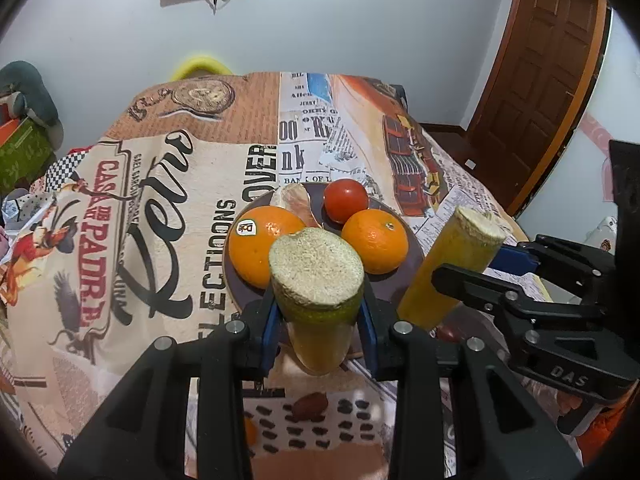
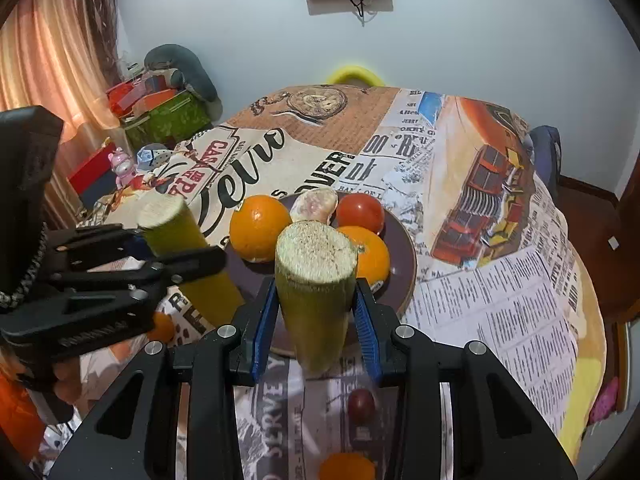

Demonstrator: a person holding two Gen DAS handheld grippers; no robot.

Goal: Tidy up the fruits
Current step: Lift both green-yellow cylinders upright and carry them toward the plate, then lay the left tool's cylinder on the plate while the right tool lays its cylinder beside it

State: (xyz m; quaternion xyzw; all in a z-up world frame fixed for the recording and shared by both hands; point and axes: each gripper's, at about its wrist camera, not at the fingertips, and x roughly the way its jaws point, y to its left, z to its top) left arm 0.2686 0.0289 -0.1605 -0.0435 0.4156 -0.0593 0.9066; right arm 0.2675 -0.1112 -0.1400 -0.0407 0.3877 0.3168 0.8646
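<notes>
My left gripper (image 1: 319,312) is shut on a short yellow-green cane stalk (image 1: 316,280), cut end up, just in front of a dark plate (image 1: 386,290). The plate holds a stickered orange (image 1: 260,248), a second orange (image 1: 376,240), a tomato (image 1: 346,200) and a peeled citrus piece (image 1: 296,204). My right gripper (image 2: 315,296) is shut on a second cane stalk (image 2: 316,280) over the plate's (image 2: 402,276) near rim. In the left wrist view the right gripper (image 1: 484,264) hangs right of the plate; in the right wrist view the left gripper (image 2: 168,248) is left of it.
A printed cloth (image 1: 168,200) covers the table. Near me lie a small dark red fruit (image 2: 361,404) and loose oranges (image 2: 346,466) (image 2: 162,326). Boxes and toys (image 2: 160,120) crowd the far left. A yellow chair back (image 2: 354,74) stands behind, a wooden door (image 1: 540,80) at right.
</notes>
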